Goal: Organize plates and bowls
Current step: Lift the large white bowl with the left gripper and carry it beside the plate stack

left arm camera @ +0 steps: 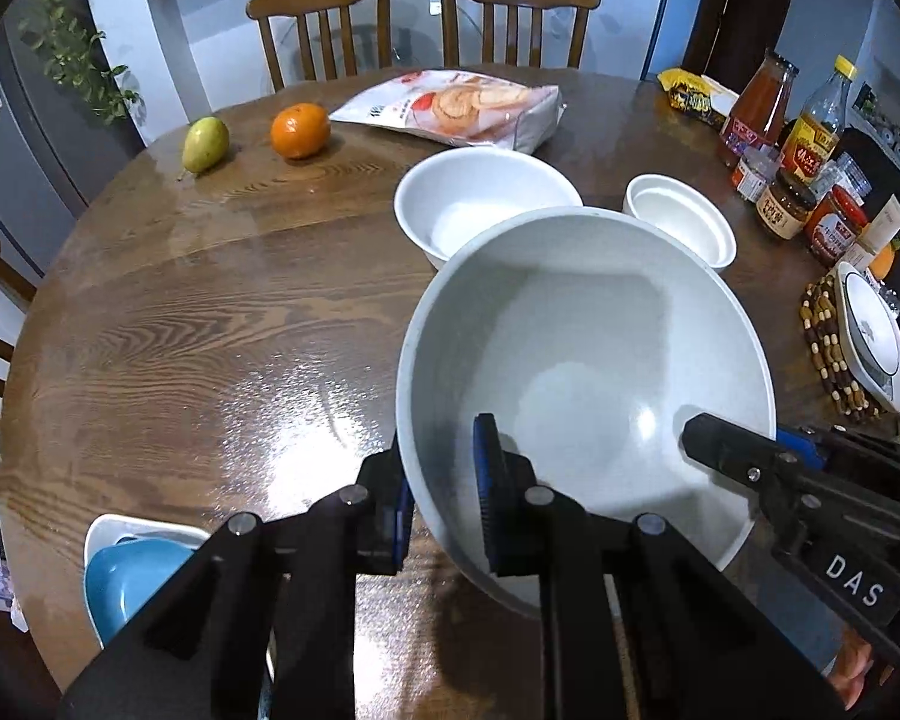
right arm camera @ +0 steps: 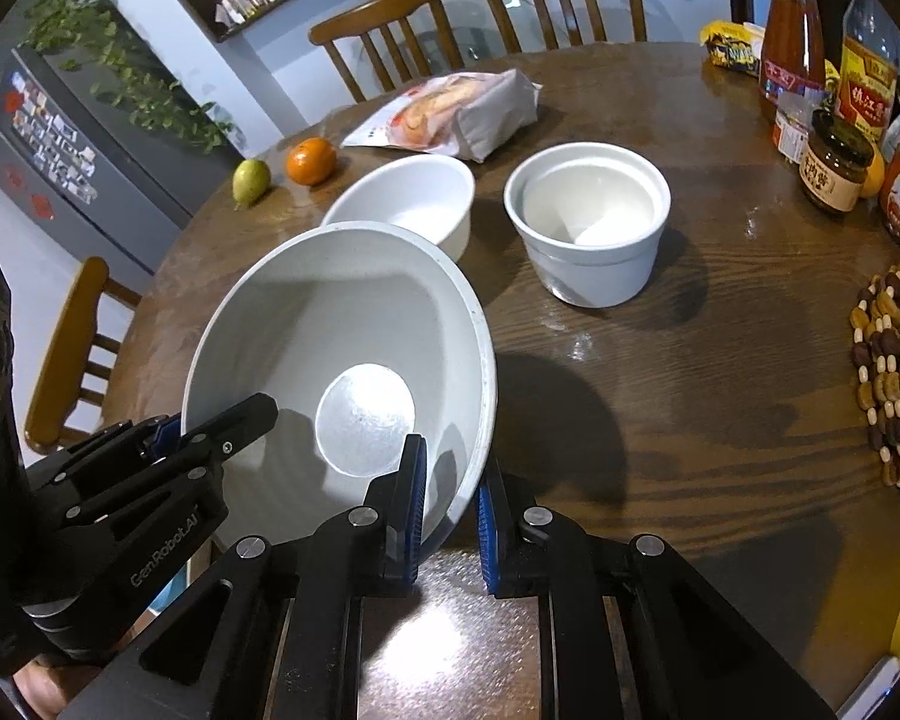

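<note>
Large bowl looked glazed, slippery, breakable; we pinched opposite rims, left gripper and right gripper each clamped, above the worktop.

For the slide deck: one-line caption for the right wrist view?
Both grippers, right gripper and left gripper, clamp opposite rims of a large white bowl above the wooden table.

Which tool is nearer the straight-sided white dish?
Right. The right tool, on the big bowl's rim, has the dish ahead; the left tool grips the opposite rim.
</note>
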Motion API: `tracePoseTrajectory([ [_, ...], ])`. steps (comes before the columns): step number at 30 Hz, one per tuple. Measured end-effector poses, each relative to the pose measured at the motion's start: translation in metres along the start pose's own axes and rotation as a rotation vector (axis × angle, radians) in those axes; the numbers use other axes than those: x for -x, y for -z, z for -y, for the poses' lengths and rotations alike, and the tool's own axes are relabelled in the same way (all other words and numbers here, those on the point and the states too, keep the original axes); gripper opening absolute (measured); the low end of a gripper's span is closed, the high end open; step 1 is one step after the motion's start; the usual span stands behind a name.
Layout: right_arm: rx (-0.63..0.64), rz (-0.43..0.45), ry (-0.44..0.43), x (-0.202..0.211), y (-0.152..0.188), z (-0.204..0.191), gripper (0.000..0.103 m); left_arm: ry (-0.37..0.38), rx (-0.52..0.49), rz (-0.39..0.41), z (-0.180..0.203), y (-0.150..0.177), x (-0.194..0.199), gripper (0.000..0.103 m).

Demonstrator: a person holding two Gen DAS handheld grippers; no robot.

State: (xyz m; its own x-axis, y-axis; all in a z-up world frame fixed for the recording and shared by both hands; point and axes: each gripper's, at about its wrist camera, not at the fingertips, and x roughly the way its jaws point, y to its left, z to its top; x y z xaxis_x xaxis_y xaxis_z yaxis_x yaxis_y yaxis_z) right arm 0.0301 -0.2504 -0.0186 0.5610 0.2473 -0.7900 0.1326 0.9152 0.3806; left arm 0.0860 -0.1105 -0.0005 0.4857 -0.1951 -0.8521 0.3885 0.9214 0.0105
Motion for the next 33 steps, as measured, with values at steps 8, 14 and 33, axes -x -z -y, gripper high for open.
tracePoseTrajectory([
  [8,0.033,0.011,-0.021,0.01,0.008,-0.017,0.017,-0.015,0.026,0.025,-0.011,0.012,0.018,0.017],
  [14,0.061,0.016,-0.037,0.015,0.015,-0.032,0.017,-0.034,0.049,0.045,-0.021,0.022,0.032,0.017],
  [33,0.175,-0.023,-0.091,0.009,0.032,-0.083,0.017,-0.107,0.141,0.059,-0.061,0.05,0.056,0.018],
])
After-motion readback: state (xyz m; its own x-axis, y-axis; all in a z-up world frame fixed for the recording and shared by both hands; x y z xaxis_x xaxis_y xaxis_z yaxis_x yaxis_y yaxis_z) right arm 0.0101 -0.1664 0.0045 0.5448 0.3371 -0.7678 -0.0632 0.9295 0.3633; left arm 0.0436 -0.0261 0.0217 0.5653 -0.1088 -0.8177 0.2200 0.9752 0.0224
